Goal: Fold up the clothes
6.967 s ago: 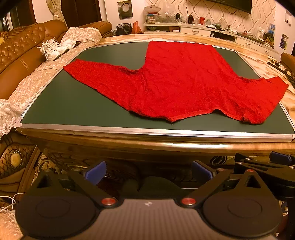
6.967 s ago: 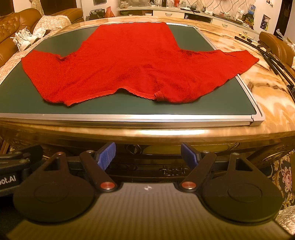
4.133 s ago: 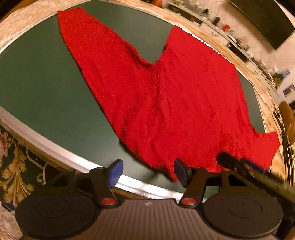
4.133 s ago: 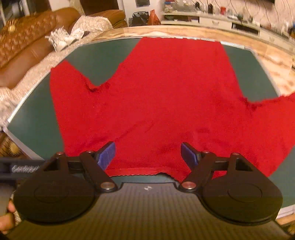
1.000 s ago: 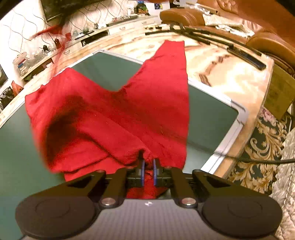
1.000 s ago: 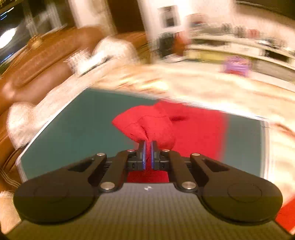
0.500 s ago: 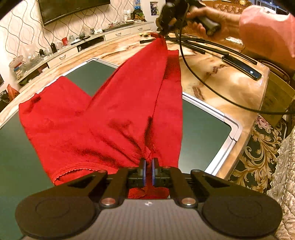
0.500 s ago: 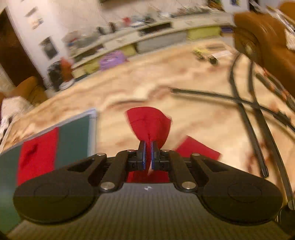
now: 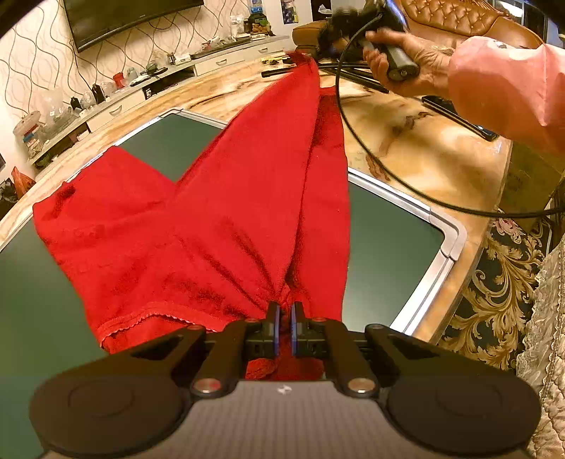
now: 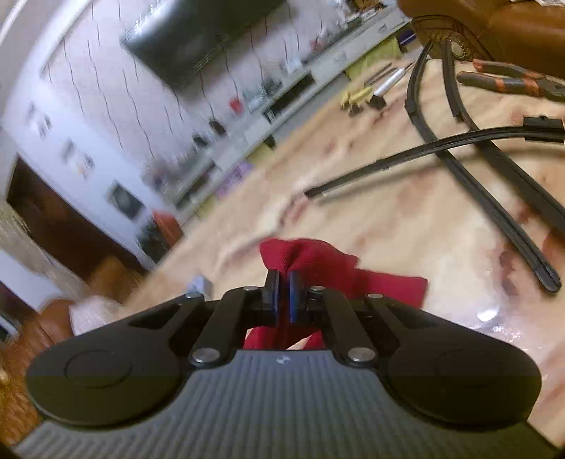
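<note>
A red knit garment lies partly on the dark green mat, folded over on itself and stretched into a long band. My left gripper is shut on its near end at the neckline hem. My right gripper is shut on the far end of the red cloth, held above the marble tabletop. In the left wrist view the right gripper shows at the top, in a hand with a pink sleeve, pulling the cloth taut.
The marble tabletop surrounds the mat, with a silver frame corner. Black wiper blades and pliers lie on the marble. A black cable hangs from the right gripper. A TV wall and cluttered shelf stand behind.
The right gripper has carried its end of the garment farther out over the marble, stretching the cloth tighter. The left gripper holds its end in place.
</note>
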Available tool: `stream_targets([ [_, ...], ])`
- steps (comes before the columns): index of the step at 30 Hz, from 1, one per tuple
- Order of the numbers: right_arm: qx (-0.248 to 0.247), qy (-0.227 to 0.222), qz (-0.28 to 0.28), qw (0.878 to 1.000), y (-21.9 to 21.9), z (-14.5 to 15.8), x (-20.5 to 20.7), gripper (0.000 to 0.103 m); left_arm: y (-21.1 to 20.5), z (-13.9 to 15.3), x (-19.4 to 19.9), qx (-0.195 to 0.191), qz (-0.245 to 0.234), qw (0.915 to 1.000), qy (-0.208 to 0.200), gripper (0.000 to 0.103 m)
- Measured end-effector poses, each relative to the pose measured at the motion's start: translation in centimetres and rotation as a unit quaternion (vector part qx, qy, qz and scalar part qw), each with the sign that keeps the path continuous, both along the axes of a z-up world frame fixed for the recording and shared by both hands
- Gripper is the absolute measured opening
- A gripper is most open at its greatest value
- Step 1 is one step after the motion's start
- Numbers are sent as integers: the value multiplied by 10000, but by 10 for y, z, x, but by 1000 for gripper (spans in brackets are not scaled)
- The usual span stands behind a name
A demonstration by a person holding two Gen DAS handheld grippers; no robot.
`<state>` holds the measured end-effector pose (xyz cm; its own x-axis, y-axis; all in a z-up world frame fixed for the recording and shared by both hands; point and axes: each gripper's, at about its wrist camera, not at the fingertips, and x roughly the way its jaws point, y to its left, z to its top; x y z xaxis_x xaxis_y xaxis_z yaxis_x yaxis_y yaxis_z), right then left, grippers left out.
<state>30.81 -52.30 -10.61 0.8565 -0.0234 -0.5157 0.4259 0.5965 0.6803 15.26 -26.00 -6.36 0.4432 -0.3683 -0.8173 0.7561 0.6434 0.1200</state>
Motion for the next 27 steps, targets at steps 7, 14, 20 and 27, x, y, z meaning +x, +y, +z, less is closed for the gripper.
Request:
stream_targets([
  [7, 578, 745, -639, 9935, 0, -59, -6, 10, -1, -2, -4, 95, -66, 9999, -34, 6],
  [14, 30, 828, -1033, 9912, 9, -47, 3, 53, 0, -2, -1, 80, -38, 10000, 25, 6],
  [20, -13, 780, -1103, 9908, 7, -39, -3, 54, 5, 0, 0, 15, 53, 10000, 70, 6],
  [27, -1081, 1220, -457, 9856, 35, -5, 23, 53, 9, -2, 1, -4, 122, 9998, 155, 6],
])
